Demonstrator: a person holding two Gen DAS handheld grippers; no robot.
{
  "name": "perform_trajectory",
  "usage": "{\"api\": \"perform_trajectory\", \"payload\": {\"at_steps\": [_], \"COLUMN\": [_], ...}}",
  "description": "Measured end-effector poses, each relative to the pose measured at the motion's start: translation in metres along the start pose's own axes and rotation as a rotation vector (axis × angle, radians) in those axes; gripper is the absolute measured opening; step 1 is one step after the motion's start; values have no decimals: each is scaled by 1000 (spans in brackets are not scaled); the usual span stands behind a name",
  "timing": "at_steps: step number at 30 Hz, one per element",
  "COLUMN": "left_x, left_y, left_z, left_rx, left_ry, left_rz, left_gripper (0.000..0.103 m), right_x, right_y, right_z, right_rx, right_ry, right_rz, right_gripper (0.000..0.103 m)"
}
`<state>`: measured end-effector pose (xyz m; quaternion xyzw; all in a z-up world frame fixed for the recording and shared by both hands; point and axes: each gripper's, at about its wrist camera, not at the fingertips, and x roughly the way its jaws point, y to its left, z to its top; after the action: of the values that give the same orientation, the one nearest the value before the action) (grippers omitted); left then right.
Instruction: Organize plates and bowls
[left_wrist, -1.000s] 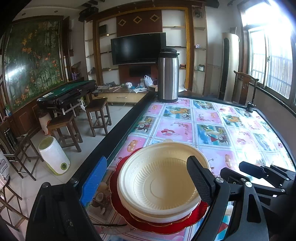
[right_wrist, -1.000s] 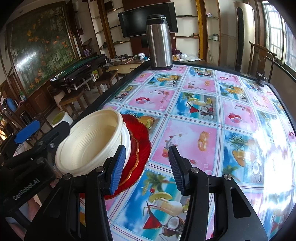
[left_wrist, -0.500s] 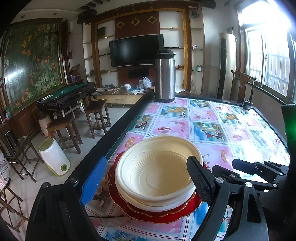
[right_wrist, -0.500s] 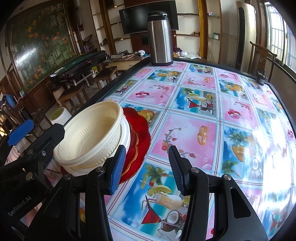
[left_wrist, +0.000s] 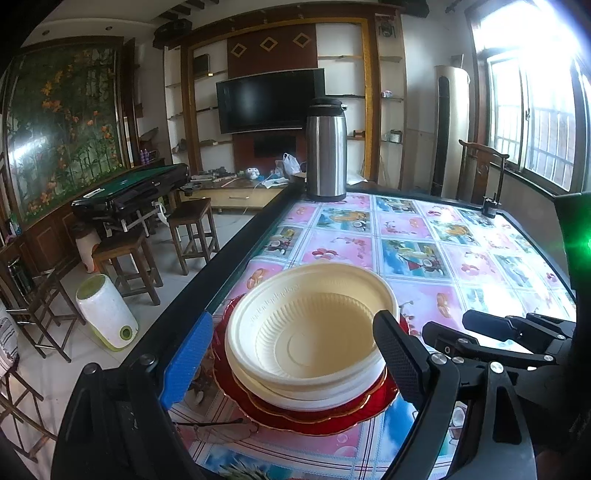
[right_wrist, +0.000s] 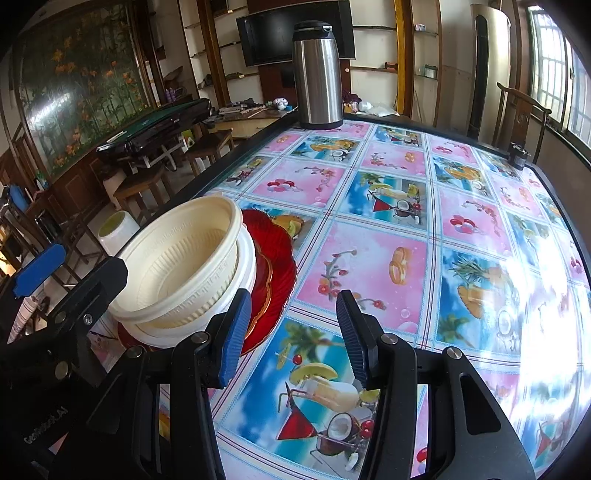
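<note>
Steel thermos (left_wrist: 326, 147) on patterned tablecloth (right_wrist: 373, 258)

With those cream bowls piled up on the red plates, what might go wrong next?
1. The top cream plastic bowl sits tilted in the bowl beneath, so it could slide off.
2. The scalloped red plates lie close to the table's dark edge; a nudge from the open left gripper might tip everything floorward.

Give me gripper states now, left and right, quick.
Left gripper: open, fingers either side of the cream bowl stack, not visibly clamping it.
Right gripper: open, holding nothing, over the tablecloth beside the red plate.
</note>
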<state>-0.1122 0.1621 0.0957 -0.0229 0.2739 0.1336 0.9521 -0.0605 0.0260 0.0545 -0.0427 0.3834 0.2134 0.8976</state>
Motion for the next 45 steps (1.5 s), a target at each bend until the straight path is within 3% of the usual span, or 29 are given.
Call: {"api": "perform_trajectory", "payload": {"at_steps": [29,37,41,45], "left_x": [-5,-10,-15,-14], "left_y": [0,-2,-9,-12], "left_z": [-13,-12,-15,-15], "left_rx": [14,15,46,56], "left_ry": [-24,-40,-78,-67], "left_rz": [12,-29,28,21], "left_gripper": [89,89,89,89], "right_x": [1,-2,-2,-2], "right_y": [3,1,-1,-4], "right_z": [-7,-7,-6,-7], "right_rx": [-7,0,2,7], "right_ry": [10,4,2,-2], "right_rz": [10,8,8,7], "right_gripper": [48,48,48,48]}}
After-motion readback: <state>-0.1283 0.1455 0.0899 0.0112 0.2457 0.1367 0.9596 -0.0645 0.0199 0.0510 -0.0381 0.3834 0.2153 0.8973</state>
